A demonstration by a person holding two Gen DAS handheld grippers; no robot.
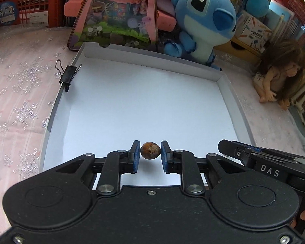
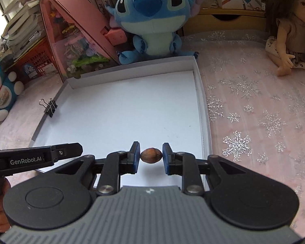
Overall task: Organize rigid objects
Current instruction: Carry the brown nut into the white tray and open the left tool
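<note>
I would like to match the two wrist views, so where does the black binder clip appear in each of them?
Left wrist view: the binder clip is clamped on the left wall of the white box, upper left of the picture.
Right wrist view: the binder clip sits on the same wall, left of centre and about halfway up.
Shared landmark: the blue plush toy stands behind the box's far wall in both views.

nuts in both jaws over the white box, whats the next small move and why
Probably lower both and let go. The left gripper and right gripper each pinch a brown nut above the white box, whose floor looks bare; only a binder clip sits on its left wall. Releasing low should limit rolling.
</note>
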